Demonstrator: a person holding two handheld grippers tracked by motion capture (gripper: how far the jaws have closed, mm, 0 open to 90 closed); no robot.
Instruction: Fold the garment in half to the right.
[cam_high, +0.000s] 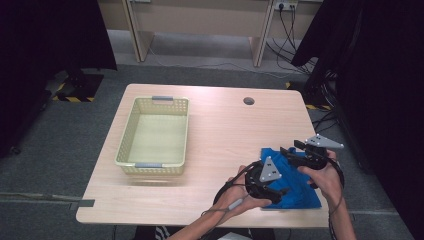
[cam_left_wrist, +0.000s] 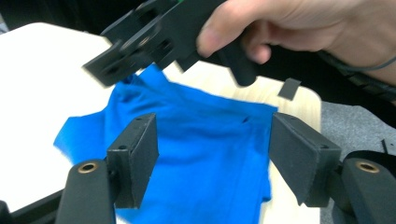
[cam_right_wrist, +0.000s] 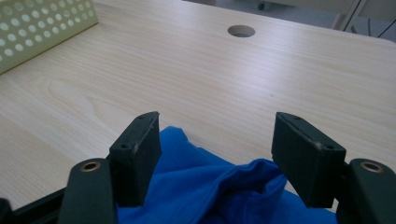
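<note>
We see a blue cloth (cam_high: 295, 187) lying crumpled on the near right part of the table (cam_high: 215, 135), close to the front edge and the right edge. In the left gripper view the cloth (cam_left_wrist: 205, 154) spreads flat over the wood with a few soft folds. In the right gripper view its far edge (cam_right_wrist: 205, 186) bunches up into a small ridge, with bare table beyond it.

Our left gripper (cam_high: 280, 192) hovers over the near side of the cloth. Its jaws stand spread apart, and its own view shows the blue fabric in the wide gap between them, with neither pad pressing on it. Our right gripper (cam_high: 292, 147) sits at the far right side of the cloth, pointing toward the middle of the table. Its jaws are spread too. The bunched edge of the cloth lies low between them, and the pads do not pinch it. Both hands hold the grippers from below, the left hand (cam_high: 240, 197) near the table's front edge and the right hand (cam_high: 325, 175) just beside the right edge. In the left gripper view the right gripper (cam_left_wrist: 154, 37) hangs above the cloth, gripped by fingers (cam_left_wrist: 261, 28).

Well apart from all this, a pale yellow basket (cam_high: 127, 135) stands on the left half of the table. A round hole (cam_high: 248, 101) sits in the tabletop near the far edge.
</note>
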